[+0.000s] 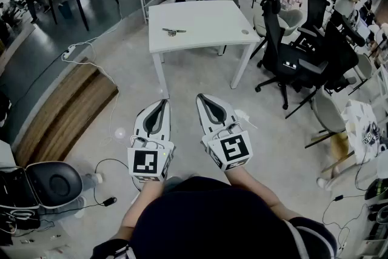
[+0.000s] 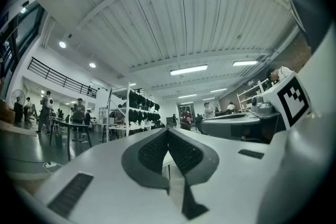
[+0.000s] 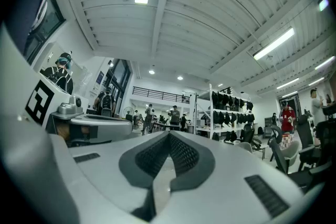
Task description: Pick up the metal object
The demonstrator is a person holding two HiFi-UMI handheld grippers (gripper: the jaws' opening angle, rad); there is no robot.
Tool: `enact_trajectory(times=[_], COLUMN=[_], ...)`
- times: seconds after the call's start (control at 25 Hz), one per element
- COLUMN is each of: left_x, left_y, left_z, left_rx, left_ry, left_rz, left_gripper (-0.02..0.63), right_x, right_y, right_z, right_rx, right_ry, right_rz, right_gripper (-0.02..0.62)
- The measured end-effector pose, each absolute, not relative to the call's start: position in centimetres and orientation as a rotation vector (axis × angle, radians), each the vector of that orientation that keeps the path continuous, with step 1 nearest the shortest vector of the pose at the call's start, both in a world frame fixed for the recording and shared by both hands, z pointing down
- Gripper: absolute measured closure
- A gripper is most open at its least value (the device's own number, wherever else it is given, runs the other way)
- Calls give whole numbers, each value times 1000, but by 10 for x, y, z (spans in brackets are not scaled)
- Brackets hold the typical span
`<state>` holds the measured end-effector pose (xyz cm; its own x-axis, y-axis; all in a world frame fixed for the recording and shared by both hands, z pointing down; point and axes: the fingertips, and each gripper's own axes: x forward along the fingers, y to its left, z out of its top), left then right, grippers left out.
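Ahead: a white table (image 1: 203,24) stands far from the person, with open floor (image 1: 273,130) between it and the grippers.
Metal object (image 1: 173,31): lies flat on the left part of the table, well apart from both grippers; a small round thing (image 1: 245,32) sits near the table's right edge.
Right: black chairs (image 1: 285,57) crowd just beside the table's right side.
Left: a wooden bench (image 1: 66,112), and farther off a power strip (image 1: 71,51) with its cable on the floor.
Near left: a black case (image 1: 54,182) among loose cables.
Left gripper (image 1: 163,102): jaws pressed together at the tips, nothing between them.
Right gripper (image 1: 202,97): jaws likewise pressed together and holding nothing.
Pose: both forearms reach forward from the body; the grippers are held side by side above the floor, near each other but apart, tips pointing toward the table.
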<state>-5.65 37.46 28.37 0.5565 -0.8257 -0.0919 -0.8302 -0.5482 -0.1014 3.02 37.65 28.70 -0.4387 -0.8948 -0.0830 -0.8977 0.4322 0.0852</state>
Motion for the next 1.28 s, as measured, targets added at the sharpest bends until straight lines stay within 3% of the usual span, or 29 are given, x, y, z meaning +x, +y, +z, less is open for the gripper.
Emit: enact_trajectory(times=[0.72,0.88,1.28], left_x=[-40,-48,-76], left_y=[298,241,76], left_z=[301,305,311], left_rx=[-2667,-2680,-2736], left_ry=[1456,1464,1412], left_rz=[47,43,-34], left_gripper=[583,583,583], right_x=[43,32,14], right_y=[301,245,78], right_z=[306,312,320], right_rx=[-1593,-1570,-1685], right_ry=[2708,2745,2731], right_rz=[198,168,88], right_gripper=[565,462,434])
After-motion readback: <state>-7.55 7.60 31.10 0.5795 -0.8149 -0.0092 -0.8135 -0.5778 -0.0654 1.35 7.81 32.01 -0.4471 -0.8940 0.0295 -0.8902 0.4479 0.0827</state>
